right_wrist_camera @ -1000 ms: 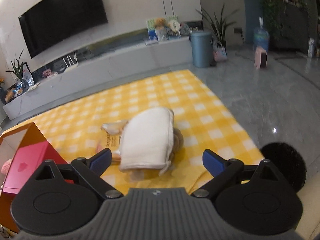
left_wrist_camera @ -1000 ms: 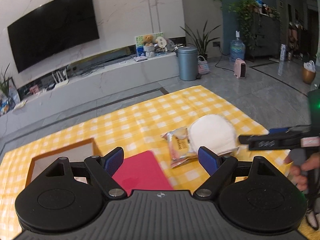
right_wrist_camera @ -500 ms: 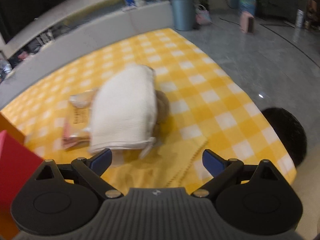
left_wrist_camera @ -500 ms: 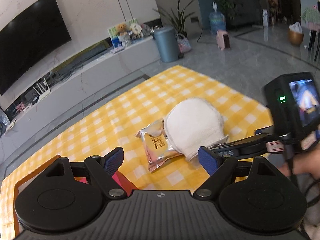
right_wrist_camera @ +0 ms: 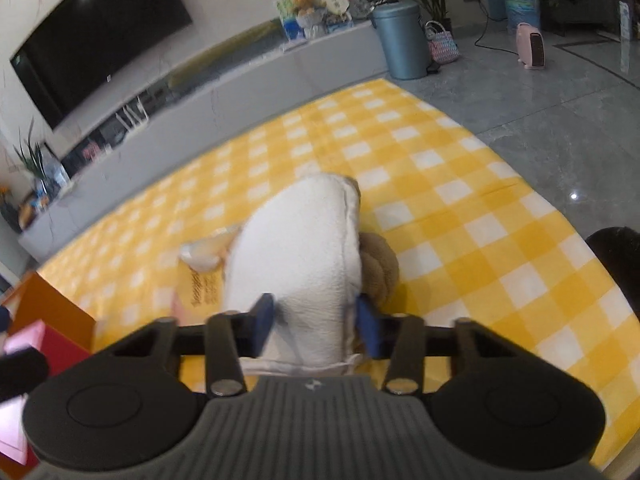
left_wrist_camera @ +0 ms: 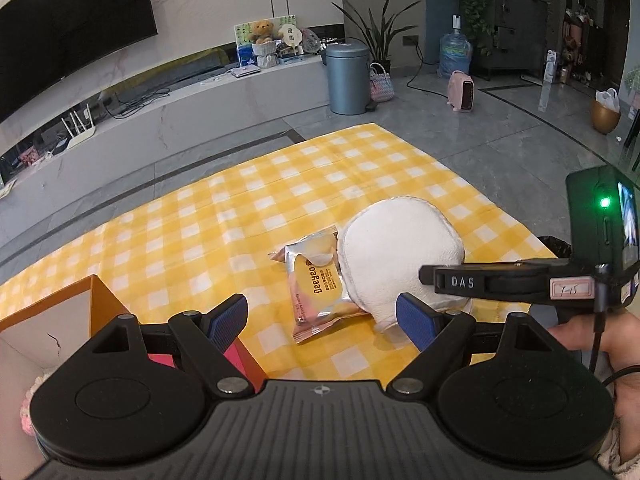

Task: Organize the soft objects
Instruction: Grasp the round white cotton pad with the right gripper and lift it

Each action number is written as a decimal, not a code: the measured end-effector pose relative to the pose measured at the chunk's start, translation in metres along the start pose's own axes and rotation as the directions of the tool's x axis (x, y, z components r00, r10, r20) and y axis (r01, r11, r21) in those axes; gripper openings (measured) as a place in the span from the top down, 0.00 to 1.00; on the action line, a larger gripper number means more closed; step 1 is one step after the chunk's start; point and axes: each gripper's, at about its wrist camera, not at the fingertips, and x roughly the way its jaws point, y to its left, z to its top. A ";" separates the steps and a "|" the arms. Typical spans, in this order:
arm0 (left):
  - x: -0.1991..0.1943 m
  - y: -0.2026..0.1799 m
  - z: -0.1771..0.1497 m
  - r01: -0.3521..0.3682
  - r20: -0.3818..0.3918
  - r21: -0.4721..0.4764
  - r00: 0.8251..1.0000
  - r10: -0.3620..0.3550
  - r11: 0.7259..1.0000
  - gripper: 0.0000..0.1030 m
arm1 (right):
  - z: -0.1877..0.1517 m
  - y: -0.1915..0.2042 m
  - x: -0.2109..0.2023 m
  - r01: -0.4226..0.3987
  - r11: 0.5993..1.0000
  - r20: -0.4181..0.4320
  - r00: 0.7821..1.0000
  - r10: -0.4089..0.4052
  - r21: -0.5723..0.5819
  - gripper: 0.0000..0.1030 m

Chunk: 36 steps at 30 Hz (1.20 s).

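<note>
**Me:** Cushion work; my right tongs (right_wrist_camera: 316,322) have just been closing, and their blue pads now press both flanks of the white cushion (right_wrist_camera: 300,264) at its near end.

**Other:** Where does the cushion lie?

**Me:** On the yellow checked cloth (left_wrist_camera: 248,208), toward its right edge; its long axis runs straight away from my right tongs, so they straddle the short end; a snack packet (left_wrist_camera: 318,284) touches its left side, and a brown plush toy (right_wrist_camera: 380,268) is tucked against its right.

**Other:** And your left tongs (left_wrist_camera: 324,320)?

**Me:** Wide, holding nothing; the packet lies just ahead of them; the orange box (left_wrist_camera: 96,300) sits at the cloth's near left corner; my right hand is plainly nearer the cushion, so I judge the lift is its job.
</note>
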 end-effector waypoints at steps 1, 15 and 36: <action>-0.001 0.001 0.000 0.002 0.001 -0.001 1.000 -0.002 1.000 0.04 | -0.001 -0.001 -0.001 -0.005 1.000 0.000 1.000 0.005 -0.001 0.74; 0.031 0.019 0.025 0.008 -0.040 0.026 0.999 -0.007 1.000 0.04 | -0.005 0.007 -0.002 -0.267 0.962 -0.066 0.960 0.271 0.061 0.74; 0.174 0.001 0.055 -0.065 -0.333 0.060 0.940 0.081 0.996 0.04 | -0.008 -0.006 -0.085 -0.189 0.981 0.150 0.969 0.194 -0.049 0.97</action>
